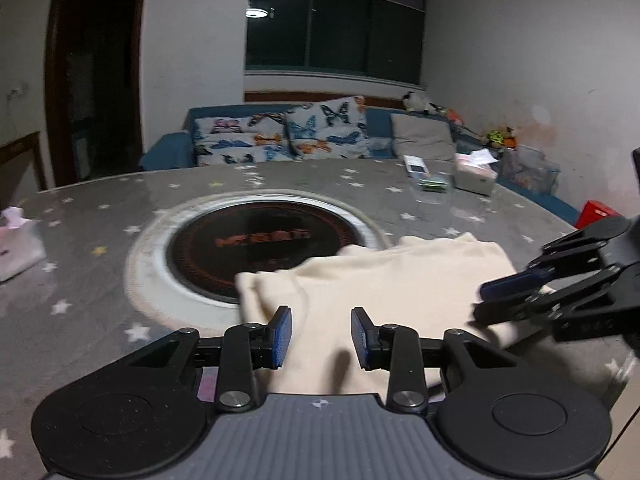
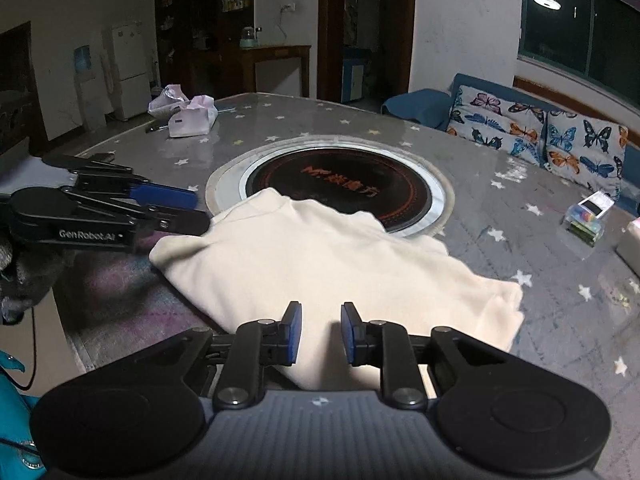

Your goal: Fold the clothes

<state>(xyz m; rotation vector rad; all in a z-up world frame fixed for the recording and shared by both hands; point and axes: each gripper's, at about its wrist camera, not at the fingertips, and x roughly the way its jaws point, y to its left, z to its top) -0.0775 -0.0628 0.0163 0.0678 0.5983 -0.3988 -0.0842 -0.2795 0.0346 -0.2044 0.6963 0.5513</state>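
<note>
Cream garment (near edge hidden) lies beneath both parted claws.

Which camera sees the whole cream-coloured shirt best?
The right wrist view: the folded cream-coloured cloth garment shows nearly whole there, on the grey star-patterned table. In the left wrist view the garment is partly hidden behind the right gripper and the left gripper.

Round grey star-patterned table, black circular induction hob set in centre. Pink tissue pack at far edge. Blue sofa behind, butterfly-print cushions, plain grey cushion. White fridge by wall.
</note>
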